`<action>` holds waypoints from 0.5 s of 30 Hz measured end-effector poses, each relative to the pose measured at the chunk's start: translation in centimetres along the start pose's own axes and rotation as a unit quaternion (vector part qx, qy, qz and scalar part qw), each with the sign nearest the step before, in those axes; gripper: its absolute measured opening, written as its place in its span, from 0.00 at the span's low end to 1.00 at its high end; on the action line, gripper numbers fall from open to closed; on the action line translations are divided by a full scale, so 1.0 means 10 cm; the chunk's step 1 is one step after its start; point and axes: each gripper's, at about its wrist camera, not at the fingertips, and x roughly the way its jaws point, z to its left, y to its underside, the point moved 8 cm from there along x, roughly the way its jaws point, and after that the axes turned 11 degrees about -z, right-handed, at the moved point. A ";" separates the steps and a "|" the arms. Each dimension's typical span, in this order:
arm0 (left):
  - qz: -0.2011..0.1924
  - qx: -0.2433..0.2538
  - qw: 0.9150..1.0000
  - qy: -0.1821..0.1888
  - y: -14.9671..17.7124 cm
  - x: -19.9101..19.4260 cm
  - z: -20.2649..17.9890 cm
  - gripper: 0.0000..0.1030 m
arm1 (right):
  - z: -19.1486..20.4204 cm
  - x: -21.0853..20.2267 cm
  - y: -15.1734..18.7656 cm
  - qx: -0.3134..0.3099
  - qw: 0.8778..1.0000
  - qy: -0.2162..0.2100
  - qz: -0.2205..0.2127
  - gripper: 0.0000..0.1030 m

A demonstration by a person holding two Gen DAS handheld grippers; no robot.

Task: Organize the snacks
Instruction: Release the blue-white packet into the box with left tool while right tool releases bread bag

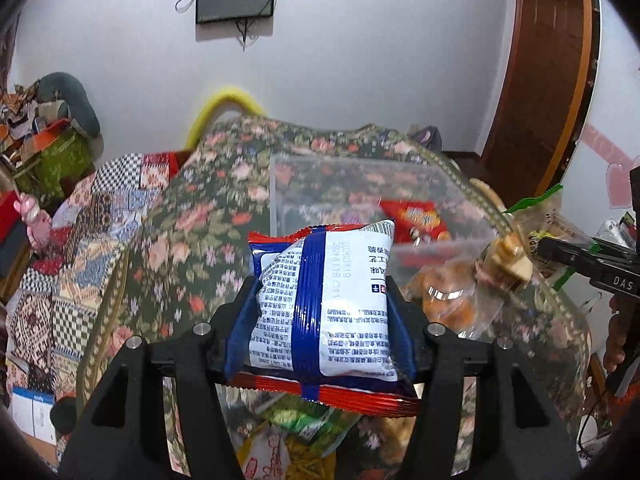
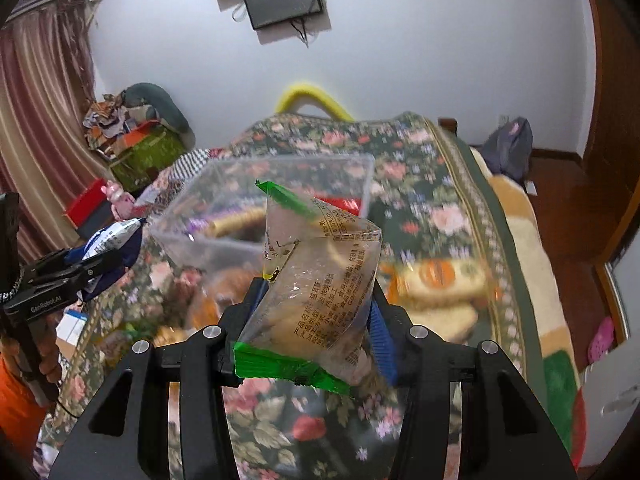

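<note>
My left gripper is shut on a white and blue snack packet with red ends, held above the floral bedspread. My right gripper is shut on a clear biscuit packet with green ends, also lifted off the bed. A clear plastic box stands on the bed beyond both; a red snack pack lies inside it. The same box shows in the right wrist view, holding a gold and purple item. The right gripper appears at the left view's right edge, the left gripper at the right view's left edge.
Loose snack packs lie on the floral bedspread: orange-labelled biscuit packs, and green and yellow packets below my left gripper. A patchwork quilt and a cluttered pile sit at the left. The bed's edge drops to a wooden floor.
</note>
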 end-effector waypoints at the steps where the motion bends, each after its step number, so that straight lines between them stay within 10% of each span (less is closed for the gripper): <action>1: -0.003 0.000 1.000 0.001 -0.04 0.01 -0.01 0.57 | 0.03 0.01 -0.05 -0.004 1.000 -0.002 -0.005 0.43; 15: -0.016 -0.013 1.000 0.004 -0.50 0.47 -0.04 0.57 | 0.36 0.55 -0.46 -0.029 0.999 -0.030 -0.017 0.43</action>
